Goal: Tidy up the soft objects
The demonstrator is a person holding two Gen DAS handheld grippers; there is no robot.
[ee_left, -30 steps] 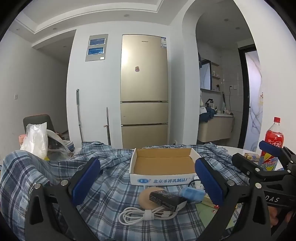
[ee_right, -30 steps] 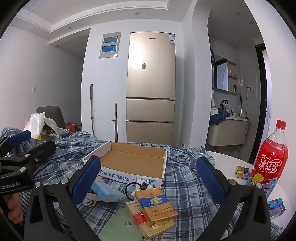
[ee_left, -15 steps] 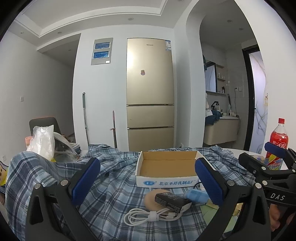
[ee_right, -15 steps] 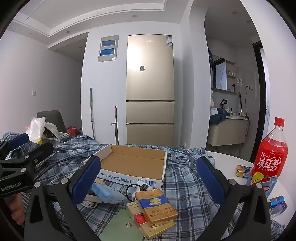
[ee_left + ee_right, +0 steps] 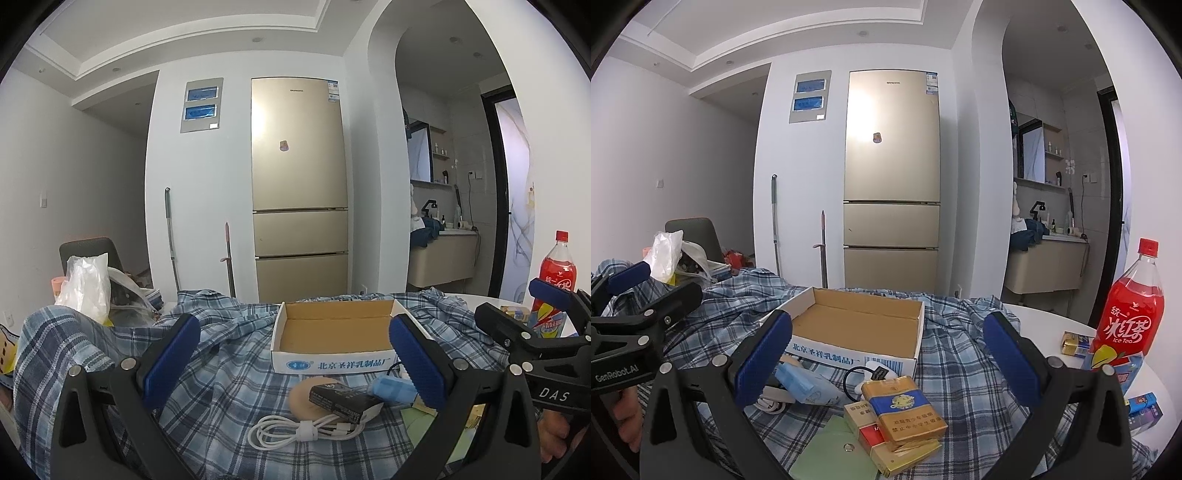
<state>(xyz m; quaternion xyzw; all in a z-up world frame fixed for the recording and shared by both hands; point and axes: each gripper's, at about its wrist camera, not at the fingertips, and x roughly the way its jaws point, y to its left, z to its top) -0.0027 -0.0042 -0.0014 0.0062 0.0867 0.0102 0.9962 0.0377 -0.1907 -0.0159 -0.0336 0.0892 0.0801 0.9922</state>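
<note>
A blue plaid shirt (image 5: 221,376) lies spread over the table, also in the right wrist view (image 5: 960,369). An empty cardboard box (image 5: 334,332) rests on it, also in the right wrist view (image 5: 857,332). A round tan puff (image 5: 301,397), a black pack (image 5: 341,400), a white coiled cable (image 5: 303,432) and a blue tissue pack (image 5: 389,389) lie in front of the box. My left gripper (image 5: 295,362) is open and empty above them. My right gripper (image 5: 886,354) is open and empty above stacked cigarette packs (image 5: 897,413).
A red ice tea bottle (image 5: 1130,314) and small boxes (image 5: 1075,341) stand on the white table at right. A green pouch (image 5: 834,450) lies in front. A white plastic bag (image 5: 86,288) sits at left by a chair. A fridge (image 5: 299,188) stands behind.
Both grippers have risen and tilted up slightly; the box and items sit lower in view. Nothing on the table has moved.
</note>
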